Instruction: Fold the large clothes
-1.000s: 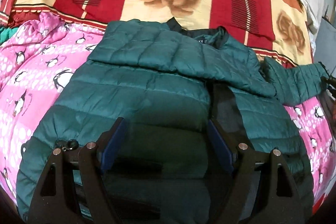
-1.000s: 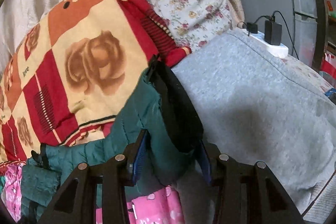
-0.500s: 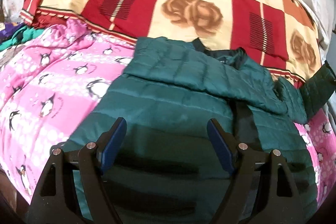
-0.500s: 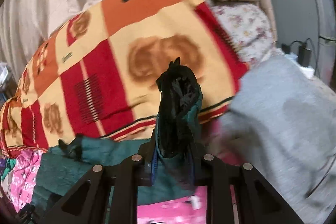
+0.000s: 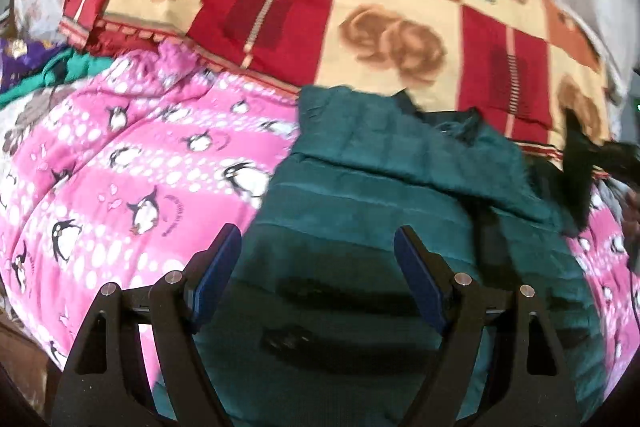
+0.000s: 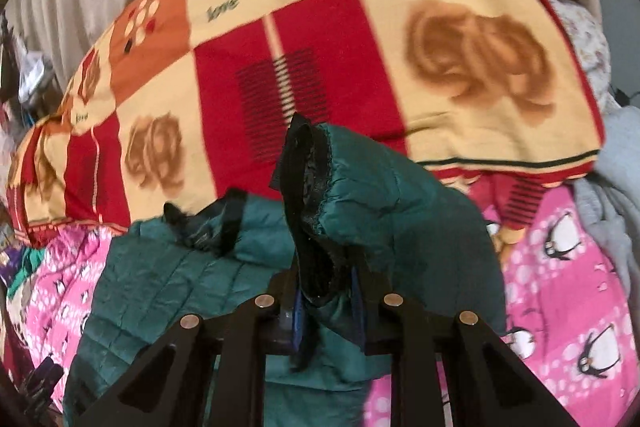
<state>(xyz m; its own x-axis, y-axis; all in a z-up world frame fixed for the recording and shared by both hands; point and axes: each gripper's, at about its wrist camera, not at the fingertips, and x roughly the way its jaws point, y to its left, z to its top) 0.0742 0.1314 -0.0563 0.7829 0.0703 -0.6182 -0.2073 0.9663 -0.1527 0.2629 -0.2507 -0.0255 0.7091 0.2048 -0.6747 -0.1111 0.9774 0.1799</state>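
Observation:
A dark green quilted jacket (image 5: 360, 211) lies spread on a pink penguin blanket (image 5: 132, 163), one sleeve folded across its chest. My left gripper (image 5: 318, 267) hovers open over the jacket's lower body, nothing between its blue pads. In the right wrist view my right gripper (image 6: 328, 307) is shut on the jacket's other sleeve (image 6: 376, 195) near the black-lined cuff (image 6: 308, 163), which stands up above the jaws. That sleeve is lifted over the jacket body (image 6: 168, 291). The same raised sleeve shows as a dark blur at the right edge of the left wrist view.
A red, cream and orange rose-patterned blanket (image 6: 360, 59) is heaped behind the jacket. A grey cloth (image 6: 616, 187) lies at the right, pale bedding behind. Purple and teal clothes (image 5: 36, 67) sit at the far left.
My right gripper closed on the sleeve cuff and carried it left, from the grey cloth to above the jacket. The left gripper drifted left, still open.

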